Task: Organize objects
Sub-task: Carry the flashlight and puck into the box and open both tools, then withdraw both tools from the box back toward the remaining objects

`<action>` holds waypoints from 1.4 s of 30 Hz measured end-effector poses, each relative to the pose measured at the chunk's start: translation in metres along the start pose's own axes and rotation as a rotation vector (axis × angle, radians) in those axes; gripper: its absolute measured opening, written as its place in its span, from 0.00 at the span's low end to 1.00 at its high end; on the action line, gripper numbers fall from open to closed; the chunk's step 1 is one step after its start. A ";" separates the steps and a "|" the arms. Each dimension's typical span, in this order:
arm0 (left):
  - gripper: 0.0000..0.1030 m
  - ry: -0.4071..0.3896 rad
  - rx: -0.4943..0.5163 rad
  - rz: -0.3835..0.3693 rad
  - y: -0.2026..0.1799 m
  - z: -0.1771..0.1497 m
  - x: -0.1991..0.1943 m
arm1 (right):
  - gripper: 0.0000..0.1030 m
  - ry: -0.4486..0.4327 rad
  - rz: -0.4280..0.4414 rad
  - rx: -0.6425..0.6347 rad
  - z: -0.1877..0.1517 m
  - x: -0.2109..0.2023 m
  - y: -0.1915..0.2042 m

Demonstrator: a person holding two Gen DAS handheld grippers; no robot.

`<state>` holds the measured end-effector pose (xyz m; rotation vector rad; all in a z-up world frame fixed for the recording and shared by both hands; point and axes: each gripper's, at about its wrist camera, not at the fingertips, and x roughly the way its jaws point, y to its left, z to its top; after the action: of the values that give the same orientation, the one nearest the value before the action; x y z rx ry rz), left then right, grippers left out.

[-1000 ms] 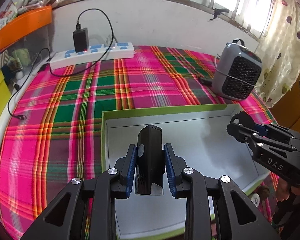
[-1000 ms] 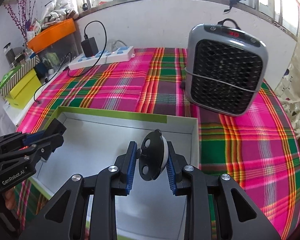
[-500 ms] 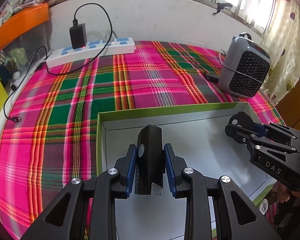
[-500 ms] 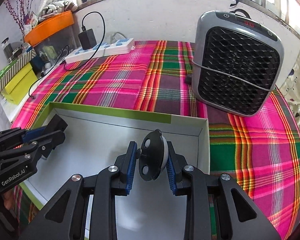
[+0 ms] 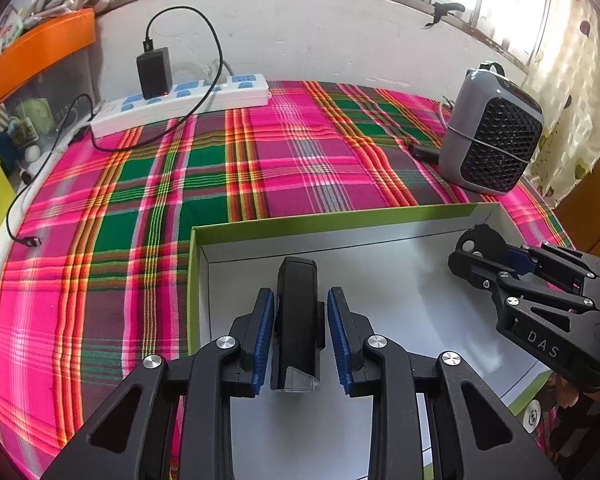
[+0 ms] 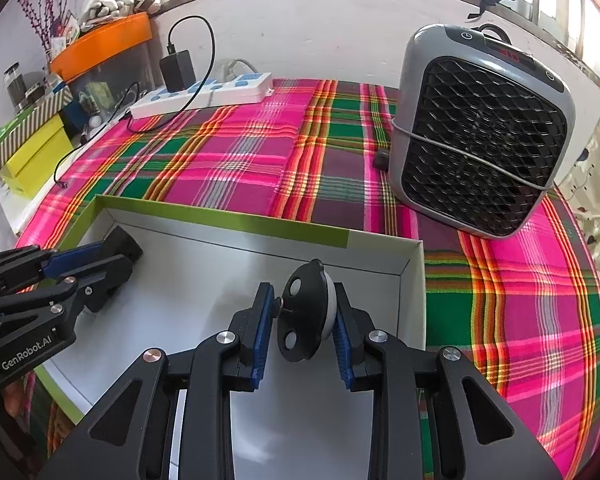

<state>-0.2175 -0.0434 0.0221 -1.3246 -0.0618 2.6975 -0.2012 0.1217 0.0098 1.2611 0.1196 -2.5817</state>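
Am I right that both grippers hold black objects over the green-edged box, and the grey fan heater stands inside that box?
Not quite. The grey fan heater stands outside the green-edged box, on the plaid cloth beyond its far right corner, as the right wrist view shows. Both the left gripper and right gripper do hold black objects over the box.

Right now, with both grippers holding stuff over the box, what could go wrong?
1. The left hand-held gripper shows small gaps beside the black block, so it may already be loose and could topple in the box.
2. The right hand-held gripper pinches a round black-and-white piece; its curved sides might slip or roll once let go.
3. Both grippers share one box, so they could bump each other.
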 end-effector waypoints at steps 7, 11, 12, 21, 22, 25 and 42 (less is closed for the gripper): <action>0.25 -0.002 0.002 0.003 0.000 0.000 0.000 | 0.28 0.005 -0.012 -0.010 0.000 0.001 0.002; 0.25 -0.001 0.002 0.002 0.000 0.000 0.000 | 0.29 0.006 -0.013 -0.010 0.000 0.002 0.002; 0.25 -0.001 0.002 0.002 -0.001 0.000 0.000 | 0.29 0.006 -0.013 -0.009 0.001 0.002 0.001; 0.25 -0.008 -0.011 -0.010 0.002 -0.002 -0.002 | 0.46 -0.006 -0.020 0.006 0.002 -0.001 -0.001; 0.26 -0.012 -0.013 -0.013 0.002 -0.002 -0.003 | 0.46 -0.008 -0.019 0.008 0.002 -0.002 -0.001; 0.28 -0.027 -0.018 -0.019 0.001 -0.003 -0.008 | 0.47 -0.017 -0.019 0.012 0.002 -0.005 -0.002; 0.32 -0.094 -0.029 -0.046 -0.003 -0.020 -0.048 | 0.49 -0.083 0.004 0.040 -0.010 -0.041 0.001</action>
<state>-0.1722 -0.0480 0.0481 -1.1884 -0.1392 2.7286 -0.1691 0.1312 0.0353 1.1642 0.0491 -2.6408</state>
